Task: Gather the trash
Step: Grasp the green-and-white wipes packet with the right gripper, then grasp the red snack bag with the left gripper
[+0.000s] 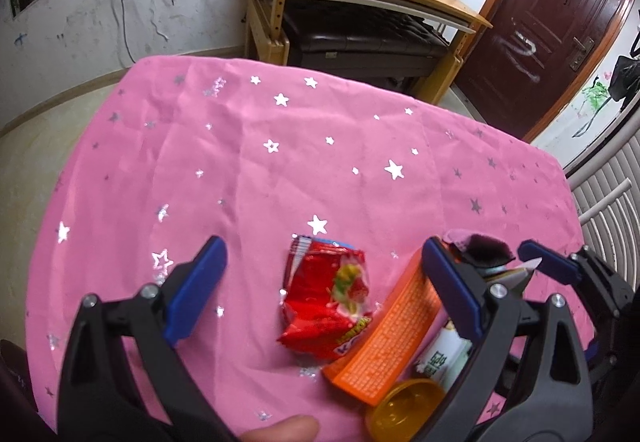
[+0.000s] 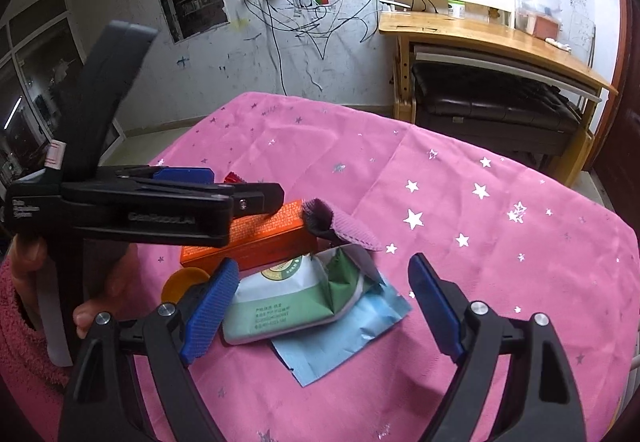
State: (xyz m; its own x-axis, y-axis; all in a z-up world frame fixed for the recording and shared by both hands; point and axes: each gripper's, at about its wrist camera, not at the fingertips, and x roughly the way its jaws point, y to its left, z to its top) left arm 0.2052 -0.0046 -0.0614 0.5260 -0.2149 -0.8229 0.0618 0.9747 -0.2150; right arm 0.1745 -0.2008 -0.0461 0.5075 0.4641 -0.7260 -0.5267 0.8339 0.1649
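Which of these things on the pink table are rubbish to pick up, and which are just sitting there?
Probably rubbish:
red snack wrapper
green and white packet
blue wrapper

Harder to call, maybe just lying about:
orange box
purple cloth
yellow lid

Both the left gripper and the right gripper are open and hold nothing.

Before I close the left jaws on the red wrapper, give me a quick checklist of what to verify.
1. Left gripper open: ok, jaws spread wide.
2. Red wrapper between the jaws: ok, lying flat on the pink tablecloth.
3. Orange box out of the closing path: not ok, it lies beside the wrapper, under the right-hand pad.
4. Right gripper empty: ok, open over the green-and-white packet.
5. Trash bin located: cannot tell, none in view.
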